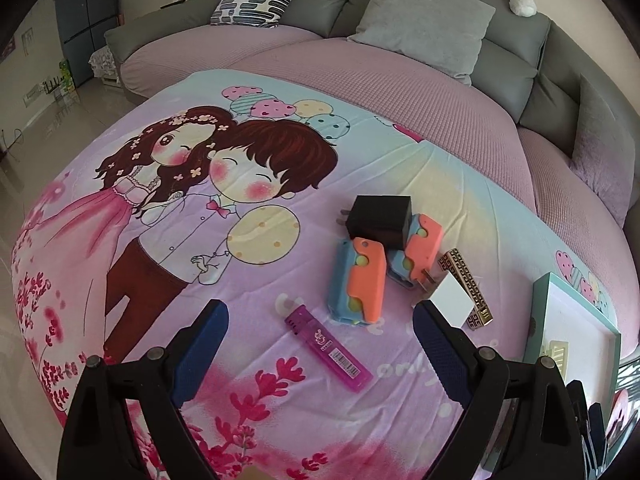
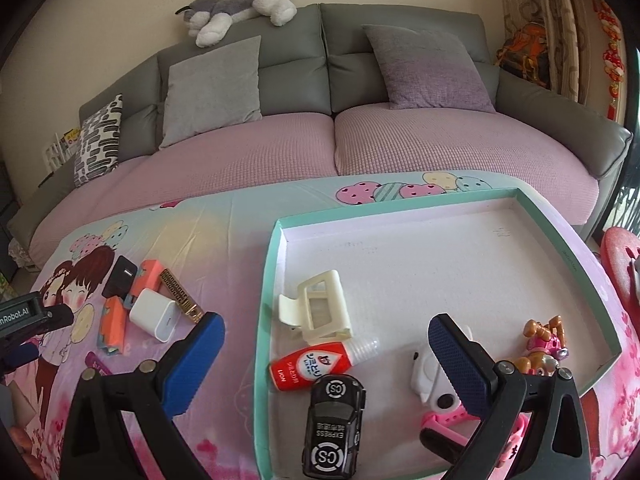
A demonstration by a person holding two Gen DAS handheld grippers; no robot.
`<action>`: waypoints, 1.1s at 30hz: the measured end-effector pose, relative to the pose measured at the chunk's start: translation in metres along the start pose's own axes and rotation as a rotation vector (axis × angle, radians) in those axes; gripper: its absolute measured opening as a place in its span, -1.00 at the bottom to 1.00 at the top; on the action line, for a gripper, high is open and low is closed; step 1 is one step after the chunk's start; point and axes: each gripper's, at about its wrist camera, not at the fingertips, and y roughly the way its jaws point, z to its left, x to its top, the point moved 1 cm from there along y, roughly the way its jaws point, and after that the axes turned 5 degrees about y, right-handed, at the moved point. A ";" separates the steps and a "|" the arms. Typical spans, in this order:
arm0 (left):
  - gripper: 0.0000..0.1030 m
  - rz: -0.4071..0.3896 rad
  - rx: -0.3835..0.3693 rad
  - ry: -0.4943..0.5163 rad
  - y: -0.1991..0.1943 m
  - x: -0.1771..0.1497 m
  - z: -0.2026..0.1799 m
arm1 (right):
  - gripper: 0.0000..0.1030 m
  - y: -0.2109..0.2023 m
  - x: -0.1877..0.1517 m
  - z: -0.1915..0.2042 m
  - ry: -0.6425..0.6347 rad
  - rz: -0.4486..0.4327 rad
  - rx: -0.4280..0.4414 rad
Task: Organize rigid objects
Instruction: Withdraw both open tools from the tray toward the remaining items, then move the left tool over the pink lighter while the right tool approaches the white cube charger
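My left gripper (image 1: 320, 316) is open and empty above a purple lighter (image 1: 328, 349) on the cartoon cloth. Beyond it lie two orange-and-blue toys (image 1: 358, 283), a black charger (image 1: 380, 214), a white charger (image 1: 450, 300) and a gold patterned bar (image 1: 466, 280). My right gripper (image 2: 326, 330) is open and empty over the teal-rimmed tray (image 2: 266, 280). The tray holds a cream hair clip (image 2: 318, 306), a red tube (image 2: 316, 364), a black toy car (image 2: 334, 424), a white-and-pink toy (image 2: 434, 390) and a pup figure (image 2: 546, 344).
The table stands before a grey sofa with pink seat covers (image 2: 332, 144) and cushions. A plush dog (image 2: 240, 4) lies on the sofa back. The left gripper's body (image 2: 24, 320) shows at the left edge of the right wrist view. A red object (image 2: 620, 256) sits right of the tray.
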 end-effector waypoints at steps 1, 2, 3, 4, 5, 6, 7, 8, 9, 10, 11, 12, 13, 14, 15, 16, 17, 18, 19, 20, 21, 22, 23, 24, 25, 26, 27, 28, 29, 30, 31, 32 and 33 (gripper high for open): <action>0.82 0.001 0.005 -0.010 0.001 0.001 0.005 | 1.00 0.001 -0.001 0.005 -0.012 0.002 0.005; 0.82 0.002 0.009 -0.020 0.001 0.002 0.010 | 1.00 0.001 -0.003 0.011 -0.024 0.004 0.010; 0.82 0.002 0.012 -0.030 0.002 0.003 0.015 | 1.00 0.002 -0.004 0.016 -0.036 0.006 0.014; 0.82 0.003 0.014 -0.039 0.002 0.003 0.020 | 1.00 0.003 -0.005 0.021 -0.047 0.008 0.016; 0.82 0.003 0.017 -0.048 0.003 0.004 0.025 | 1.00 0.003 -0.006 0.026 -0.058 0.010 0.020; 0.82 0.002 0.020 -0.058 0.003 0.005 0.030 | 1.00 0.004 -0.007 0.031 -0.067 0.011 0.024; 0.82 0.001 0.022 -0.067 0.003 0.006 0.035 | 1.00 0.004 -0.008 0.036 -0.074 0.013 0.029; 0.82 0.000 0.023 -0.074 0.003 0.007 0.039 | 1.00 0.005 -0.009 0.040 -0.080 0.016 0.035; 0.82 -0.001 0.025 -0.082 0.003 0.007 0.044 | 1.00 0.006 -0.010 0.045 -0.085 0.019 0.043; 0.82 -0.002 0.028 -0.089 0.003 0.008 0.048 | 1.00 0.008 -0.011 0.049 -0.088 0.025 0.053; 0.82 -0.002 0.031 -0.095 0.003 0.009 0.052 | 1.00 0.009 -0.012 0.053 -0.090 0.032 0.066; 0.82 -0.003 0.033 -0.101 0.003 0.010 0.057 | 1.00 0.010 -0.013 0.057 -0.090 0.040 0.080; 0.82 -0.004 0.035 -0.108 0.003 0.010 0.061 | 1.00 0.012 -0.015 0.061 -0.092 0.048 0.092; 0.82 -0.004 0.038 -0.114 0.004 0.011 0.065 | 1.00 0.013 -0.016 0.065 -0.096 0.055 0.101; 0.82 -0.002 0.042 -0.119 0.005 0.011 0.069 | 1.00 0.015 -0.017 0.069 -0.101 0.060 0.106; 0.82 0.001 0.047 -0.124 0.006 0.011 0.073 | 1.00 0.016 -0.019 0.073 -0.108 0.063 0.111; 0.82 0.004 0.050 -0.127 0.007 0.012 0.077 | 1.00 0.017 -0.020 0.077 -0.115 0.067 0.114; 0.82 0.007 0.051 -0.132 0.008 0.012 0.080 | 1.00 0.018 -0.022 0.081 -0.121 0.071 0.118; 0.82 0.010 0.051 -0.134 0.010 0.012 0.083 | 1.00 0.019 -0.023 0.084 -0.127 0.076 0.124; 0.82 0.013 0.050 -0.135 0.011 0.012 0.086 | 1.00 0.020 -0.025 0.089 -0.132 0.081 0.130; 0.82 0.017 0.049 -0.134 0.013 0.012 0.087 | 1.00 0.021 -0.026 0.092 -0.138 0.086 0.135; 0.82 0.022 0.047 -0.130 0.015 0.012 0.088 | 1.00 0.023 -0.028 0.095 -0.143 0.090 0.138; 0.82 0.030 0.043 -0.122 0.017 0.012 0.088 | 1.00 0.024 -0.029 0.098 -0.148 0.095 0.140; 0.82 0.039 0.038 -0.113 0.020 0.012 0.088 | 1.00 0.025 -0.031 0.101 -0.154 0.102 0.142; 0.82 0.049 0.031 -0.106 0.023 0.011 0.087 | 1.00 0.027 -0.032 0.103 -0.159 0.107 0.143; 0.82 0.059 0.021 -0.096 0.026 0.010 0.086 | 1.00 0.028 -0.034 0.106 -0.162 0.113 0.144; 0.82 0.067 0.010 -0.084 0.028 0.010 0.083 | 1.00 0.030 -0.035 0.108 -0.164 0.119 0.145; 0.82 0.076 0.002 -0.068 0.031 0.009 0.080 | 1.00 0.031 -0.036 0.109 -0.167 0.124 0.144; 0.82 0.084 -0.004 -0.049 0.034 0.008 0.076 | 1.00 0.032 -0.037 0.110 -0.169 0.128 0.141; 0.82 0.094 -0.010 -0.029 0.037 0.007 0.072 | 1.00 0.033 -0.037 0.111 -0.171 0.129 0.137; 0.82 0.106 -0.017 -0.009 0.040 0.006 0.068 | 1.00 0.033 -0.037 0.111 -0.171 0.128 0.134; 0.82 0.117 -0.027 0.007 0.043 0.004 0.065 | 1.00 0.033 -0.037 0.111 -0.170 0.125 0.131; 0.82 0.126 -0.037 0.021 0.045 0.003 0.062 | 1.00 0.032 -0.036 0.111 -0.167 0.121 0.129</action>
